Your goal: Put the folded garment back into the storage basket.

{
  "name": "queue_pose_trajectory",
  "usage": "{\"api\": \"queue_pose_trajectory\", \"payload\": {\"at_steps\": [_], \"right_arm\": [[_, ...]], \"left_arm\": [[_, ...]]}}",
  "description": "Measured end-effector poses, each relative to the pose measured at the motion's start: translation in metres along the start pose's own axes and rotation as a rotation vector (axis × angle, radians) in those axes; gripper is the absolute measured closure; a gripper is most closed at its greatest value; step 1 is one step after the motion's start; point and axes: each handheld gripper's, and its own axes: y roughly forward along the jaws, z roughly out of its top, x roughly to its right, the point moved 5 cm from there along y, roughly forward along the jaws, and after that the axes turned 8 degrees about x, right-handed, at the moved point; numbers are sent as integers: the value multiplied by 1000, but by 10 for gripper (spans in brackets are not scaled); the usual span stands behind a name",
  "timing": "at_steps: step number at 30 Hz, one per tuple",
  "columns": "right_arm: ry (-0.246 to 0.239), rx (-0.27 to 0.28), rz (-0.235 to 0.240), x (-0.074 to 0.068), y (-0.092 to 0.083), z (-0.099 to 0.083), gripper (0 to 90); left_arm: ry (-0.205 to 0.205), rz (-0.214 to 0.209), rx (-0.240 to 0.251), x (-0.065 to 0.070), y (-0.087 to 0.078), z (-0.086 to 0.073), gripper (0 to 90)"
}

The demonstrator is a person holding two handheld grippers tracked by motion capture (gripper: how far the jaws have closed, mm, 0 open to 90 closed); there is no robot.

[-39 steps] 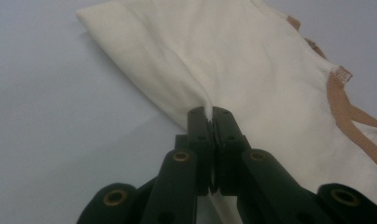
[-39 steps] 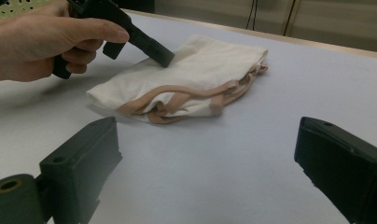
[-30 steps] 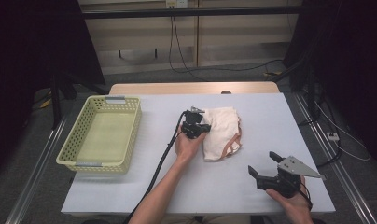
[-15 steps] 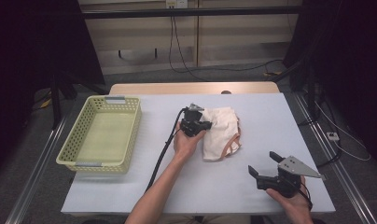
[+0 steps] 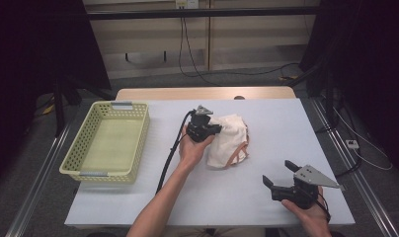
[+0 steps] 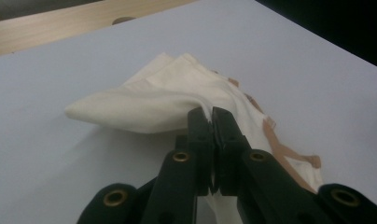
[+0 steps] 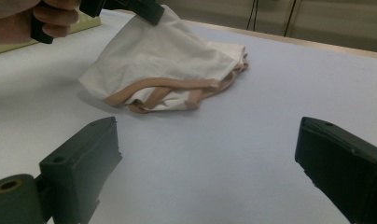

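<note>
A cream cloth bag with tan straps [image 5: 231, 140] lies crumpled at the middle of the white table [image 5: 266, 118]. My left gripper [image 5: 215, 131] is shut on a fold of its left edge and holds that part lifted off the table. In the left gripper view the jaws pinch the cloth bag [image 6: 163, 95] at their tips [image 6: 212, 120]. The right gripper view has the cloth bag [image 7: 163, 60] raised at its upper left by the left gripper [image 7: 151, 14]. My right gripper [image 5: 279, 174] rests open near the table's front right, with nothing between its jaws [image 7: 205, 154].
A pale green plastic basket [image 5: 74, 158] stands at the table's left side. A black cable [image 5: 170, 153] trails from the left gripper along the forearm. A wooden strip [image 5: 207, 93] borders the far edge. Metal rails run along both sides of the table.
My left gripper has risen a little with the fold of the bag pinched in it, pulling that side of the cloth up. The right gripper has stayed where it was.
</note>
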Motion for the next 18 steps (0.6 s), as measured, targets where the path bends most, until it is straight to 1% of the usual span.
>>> {"api": "queue_pose_trajectory", "payload": {"at_steps": [3, 4, 8, 10, 14, 18], "right_arm": [[2, -1, -1, 0, 0, 0, 63], [1, -1, -1, 0, 0, 0, 64], [-1, -1, 3, 0, 0, 0, 65], [1, 0, 2, 0, 0, 0, 64], [1, 0, 2, 0, 0, 0, 64], [0, 2, 0, 0, 0, 0, 61]], "left_arm": [[-1, 9, 13, -2, -4, 3, 877], [7, 9, 8, -3, -6, 4, 877], [15, 8, 16, -4, -11, 7, 877], [33, 10, 15, -5, -14, 9, 877], [32, 14, 38, -6, -21, 14, 877], [44, 17, 51, -5, -28, 19, 877]]}}
